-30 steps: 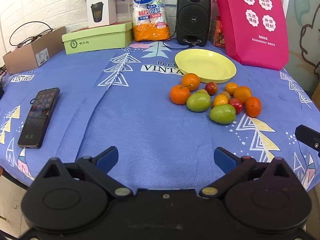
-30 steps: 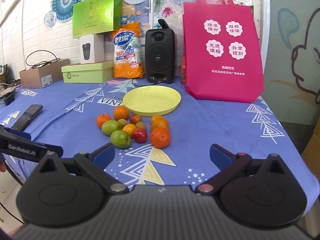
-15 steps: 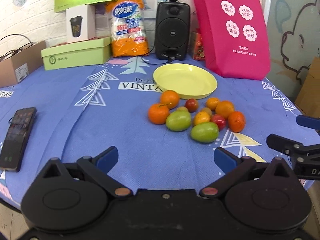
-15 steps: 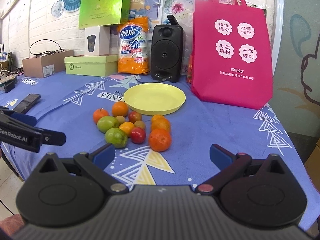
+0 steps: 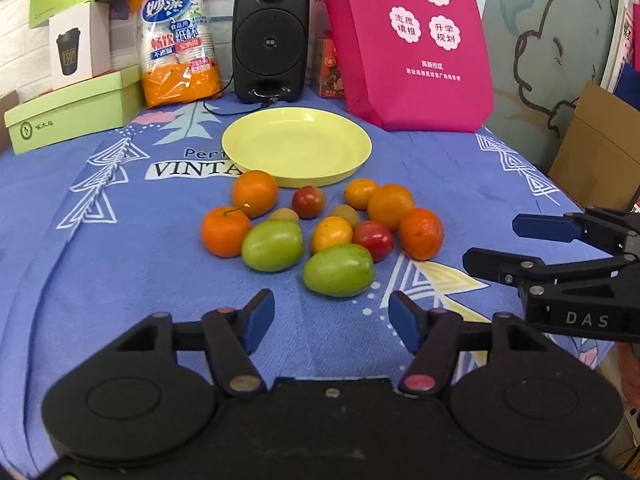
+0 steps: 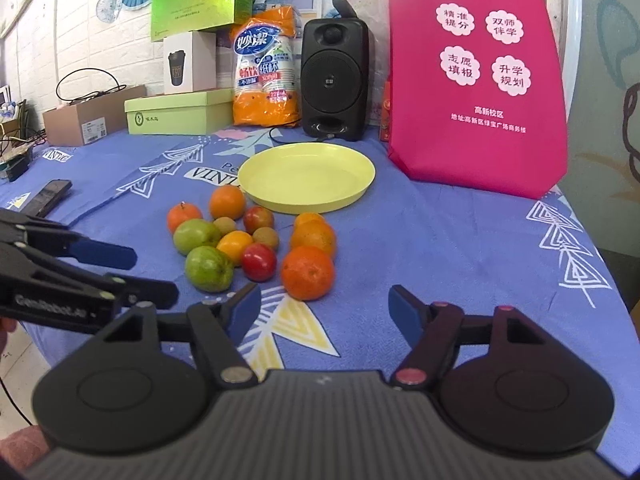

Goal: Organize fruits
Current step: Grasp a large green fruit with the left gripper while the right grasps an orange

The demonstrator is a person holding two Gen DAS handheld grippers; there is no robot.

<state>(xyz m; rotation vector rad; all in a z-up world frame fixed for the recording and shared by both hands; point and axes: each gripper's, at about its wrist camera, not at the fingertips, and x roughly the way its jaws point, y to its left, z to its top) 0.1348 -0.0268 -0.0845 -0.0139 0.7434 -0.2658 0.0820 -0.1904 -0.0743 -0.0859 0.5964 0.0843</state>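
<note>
A cluster of fruit (image 5: pixel 320 232) lies on the blue patterned tablecloth (image 5: pixel 120 248), just near of an empty yellow plate (image 5: pixel 297 145) that touches none of it except perhaps the far orange (image 5: pixel 255 193), which sits right at its near rim. The nearest pieces are two green fruits: one (image 5: pixel 338 270) directly ahead of the left gripper (image 5: pixel 331 318), the other (image 5: pixel 273 244) just left of it. Small red, yellow and brownish fruits fill the middle of the cluster, and a large orange (image 6: pixel 307 273) marks its near right edge, directly ahead of the right gripper (image 6: pixel 324 312). Both grippers hover above the cloth with their jaws closing and nothing between the blue pads. Behind the plate stand a black speaker (image 5: pixel 271 40), a pink tote bag (image 5: pixel 412 44), an orange pack of paper cups (image 5: pixel 180 36) and a green box (image 5: pixel 76 110). A phone (image 6: pixel 47 197) lies far left on the cloth.
</note>
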